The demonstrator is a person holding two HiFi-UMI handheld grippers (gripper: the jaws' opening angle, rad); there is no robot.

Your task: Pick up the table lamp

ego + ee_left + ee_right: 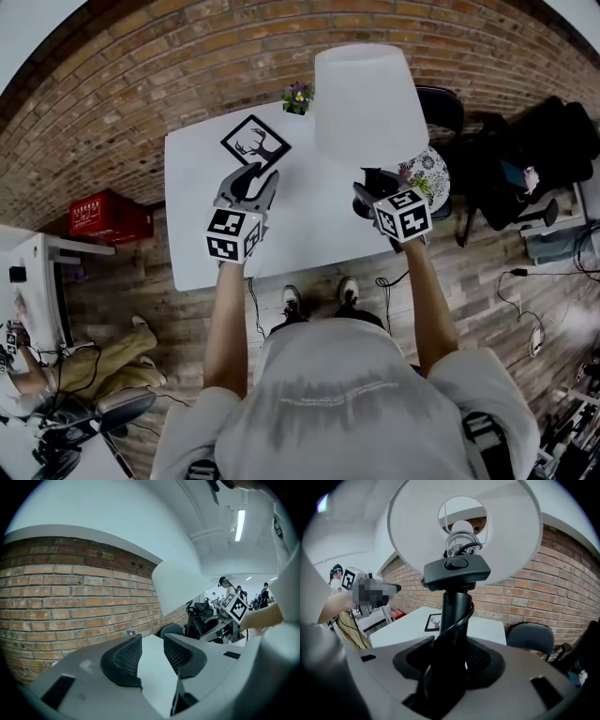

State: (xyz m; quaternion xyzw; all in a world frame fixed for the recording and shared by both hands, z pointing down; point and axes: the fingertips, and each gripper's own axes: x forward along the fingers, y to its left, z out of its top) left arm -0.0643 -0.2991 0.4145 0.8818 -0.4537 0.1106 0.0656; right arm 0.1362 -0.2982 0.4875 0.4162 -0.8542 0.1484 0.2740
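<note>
The table lamp is lifted off the table: its white shade hangs high over the table's right part. In the right gripper view its black stem with a cord wound round it runs up to the shade and bulb. My right gripper is shut on that stem, jaws on both sides. My left gripper hovers over the table's left middle, jaws a little apart with nothing between them. The lamp's base is hidden.
The white table stands against a brick wall. On it are a framed deer picture, a small flower pot and a patterned round thing. A black chair and dark bags are at right, a red crate at left.
</note>
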